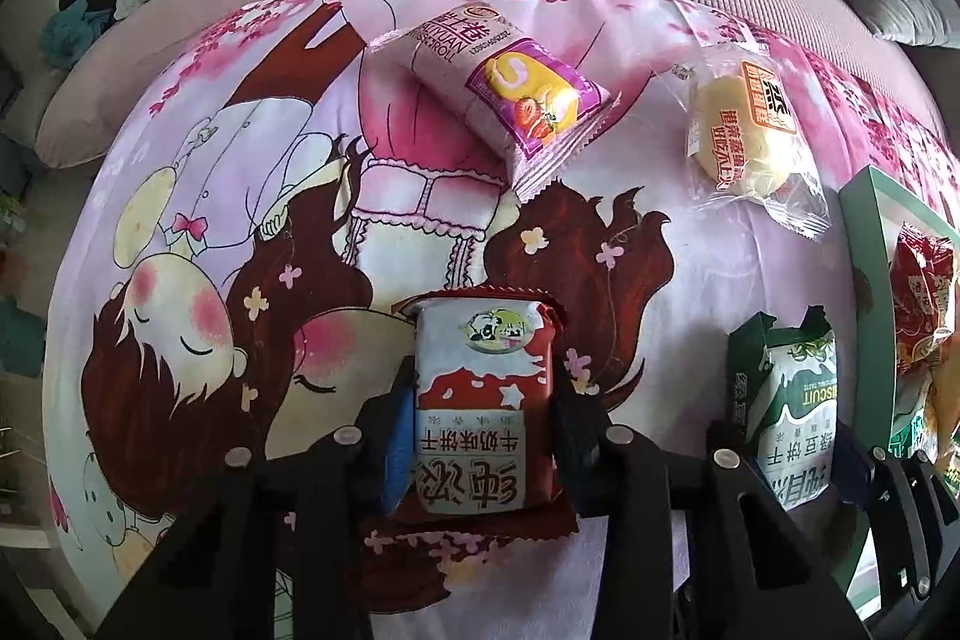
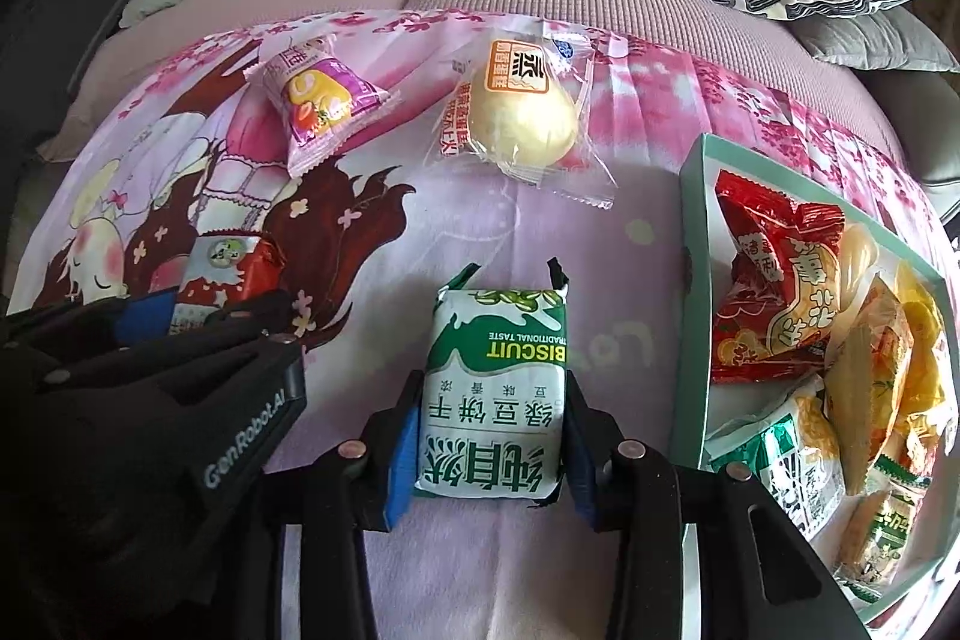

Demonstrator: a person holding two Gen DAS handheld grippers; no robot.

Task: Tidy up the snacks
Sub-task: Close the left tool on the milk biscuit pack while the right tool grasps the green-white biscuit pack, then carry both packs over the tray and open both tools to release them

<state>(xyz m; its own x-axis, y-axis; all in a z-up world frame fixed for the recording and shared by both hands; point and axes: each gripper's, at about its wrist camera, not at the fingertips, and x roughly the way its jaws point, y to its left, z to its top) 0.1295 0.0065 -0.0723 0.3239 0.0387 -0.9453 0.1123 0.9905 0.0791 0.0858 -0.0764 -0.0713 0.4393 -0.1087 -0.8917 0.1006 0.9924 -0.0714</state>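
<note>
While clamped across the narrow width of the red biscuit packet (image 1: 485, 400), left gripper (image 1: 485, 388) closed, pads pressed on both long sides, crimped far end clear of the fingers; sensible hold, since the flat sides give the pads something firm. Packet pointing away from the camera along the fingers, long axis in line with them, lying low over the pink cartoon sheet (image 1: 210, 196); whether lifted or resting, cannot tell. Farther off on the sheet, pink roll cake packet (image 1: 498, 94) slanting, clear bun wrapper (image 1: 744, 130) to its right, apart from each other. At the right edge, green biscuit packet (image 1: 792, 400) in the other gripper, teal box (image 1: 864, 220) beyond it

From the right wrist view, right gripper (image 2: 489, 430) likewise closed on the green biscuit packet (image 2: 495, 388), blue pads (image 2: 401, 454) against its long sides, same crosswise hold. Long axis again along the fingers, torn-looking dark corners at the far end, print upside down to the camera. Teal box (image 2: 696, 232) just to the right, already holding several snacks, likely the destination, which explains the packets being gripped side by side near it. Left gripper (image 2: 198, 316) at the left with its red packet (image 2: 228, 274). Roll cake (image 2: 318, 100) and bun (image 2: 522, 118) near the far side, not yet collected
</note>
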